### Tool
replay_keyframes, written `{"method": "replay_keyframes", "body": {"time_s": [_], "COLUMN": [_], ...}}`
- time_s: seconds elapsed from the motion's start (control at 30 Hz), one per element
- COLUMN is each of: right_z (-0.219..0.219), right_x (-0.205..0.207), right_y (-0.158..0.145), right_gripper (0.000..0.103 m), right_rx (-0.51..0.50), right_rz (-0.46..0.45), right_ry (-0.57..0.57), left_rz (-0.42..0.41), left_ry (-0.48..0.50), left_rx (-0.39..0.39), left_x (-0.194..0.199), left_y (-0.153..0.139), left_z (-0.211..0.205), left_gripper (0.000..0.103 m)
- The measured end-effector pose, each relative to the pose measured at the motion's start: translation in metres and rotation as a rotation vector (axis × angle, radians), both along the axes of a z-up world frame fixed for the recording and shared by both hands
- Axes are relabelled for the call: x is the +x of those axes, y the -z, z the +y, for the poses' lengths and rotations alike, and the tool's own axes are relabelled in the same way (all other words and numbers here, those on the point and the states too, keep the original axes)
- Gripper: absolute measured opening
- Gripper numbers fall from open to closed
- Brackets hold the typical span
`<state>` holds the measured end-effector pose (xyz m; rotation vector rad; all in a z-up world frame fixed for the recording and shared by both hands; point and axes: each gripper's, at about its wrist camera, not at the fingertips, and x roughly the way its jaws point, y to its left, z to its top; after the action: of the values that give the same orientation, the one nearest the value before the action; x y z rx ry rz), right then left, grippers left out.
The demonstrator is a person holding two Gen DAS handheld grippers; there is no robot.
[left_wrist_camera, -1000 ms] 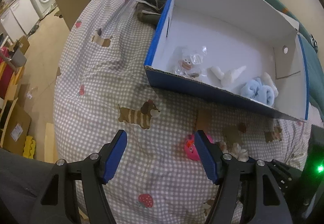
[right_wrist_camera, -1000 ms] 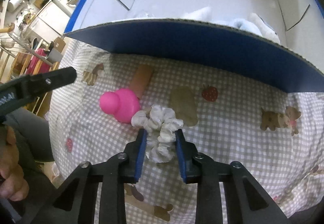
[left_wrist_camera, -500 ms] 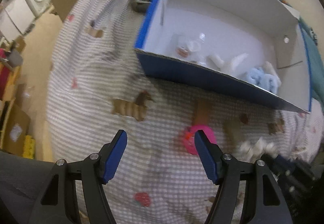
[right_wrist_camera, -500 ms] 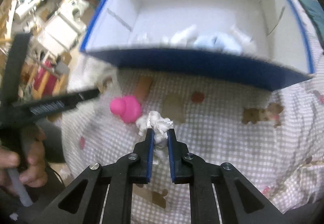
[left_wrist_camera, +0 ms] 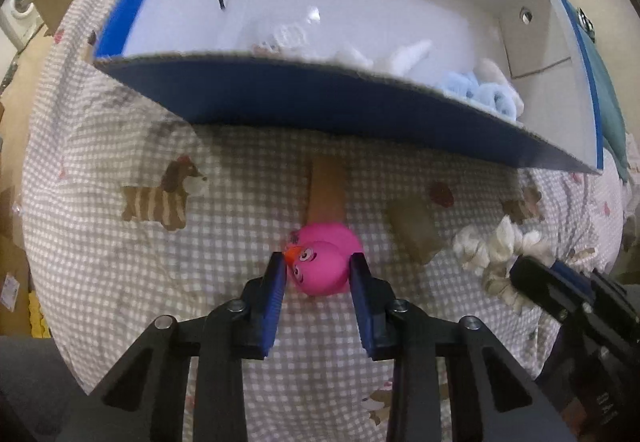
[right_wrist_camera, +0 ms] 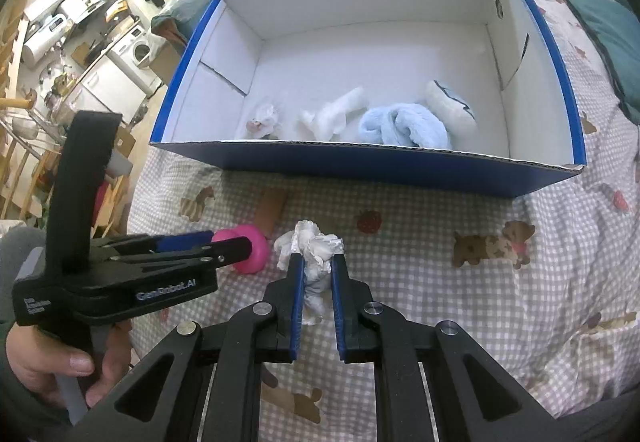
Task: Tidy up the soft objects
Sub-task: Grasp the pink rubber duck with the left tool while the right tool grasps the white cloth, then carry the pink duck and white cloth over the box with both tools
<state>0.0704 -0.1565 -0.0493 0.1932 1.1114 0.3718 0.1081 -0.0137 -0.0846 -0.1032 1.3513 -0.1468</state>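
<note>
Two grippers are at work over the checked bedspread (right_wrist_camera: 440, 282), one in each of the person's hands. Nearest me, the right gripper (right_wrist_camera: 316, 270) has its jaws drawn in tight on one white scrunchie (right_wrist_camera: 314, 246), the ruffled fabric bunched between the blue pads and lifted a little clear of the cover. Just beside it, the left gripper (left_wrist_camera: 318, 270) points steeply down at one pink rubber duck (left_wrist_camera: 322, 262). Its jaws are closing, the duck sits between them, and the blue pads look to be right against its sides. The duck rests on the bedspread, a short way in front of the box. From the right wrist view I can see the person's left hand (right_wrist_camera: 60, 362) wrapped around that gripper's handle.

Beyond the two toys stands one open cardboard box (right_wrist_camera: 360, 166), blue outside and white inside, sitting on the bed. Along its near wall I count four soft things in a row: a small clear-wrapped item (right_wrist_camera: 262, 118) at the left, a white piece (right_wrist_camera: 332, 112) next, a light blue rolled towel (right_wrist_camera: 404, 126), and a white rolled item (right_wrist_camera: 450, 108) touching the towel at the right.

Far off past the bed, one washing machine (right_wrist_camera: 140, 50) stands among cluttered furniture.
</note>
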Motion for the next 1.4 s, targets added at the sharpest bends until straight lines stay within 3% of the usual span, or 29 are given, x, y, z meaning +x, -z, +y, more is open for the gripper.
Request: {"method": "replay_keyframes", "body": {"time_s": [0.8,1.17,1.4], "right_z": [0.009,-0.001,-0.015], "right_x": [-0.007,-0.009,0.004], "right_y": [-0.004,-0.036,-0.069], "right_gripper": [0.014,0.015,0.015], "right_rx": [-0.032,0.03,0.072], "right_rz": [-0.024,-0.087,-0.172], "right_ry": [-0.022,0.009,0.027], "left_rz": [-0.096,-0.147,-0.287], "left_ry": [-0.066,-0.113,-0.048], "left_rx": [0.102,0.024,0.129], "left_x": [-0.037,-0.043,-0.019], "left_y": [-0.04,-0.079,-0.117], "left_z": [0.038,0.035,0.019], "left_gripper": [0.028,0.028,0.028]}}
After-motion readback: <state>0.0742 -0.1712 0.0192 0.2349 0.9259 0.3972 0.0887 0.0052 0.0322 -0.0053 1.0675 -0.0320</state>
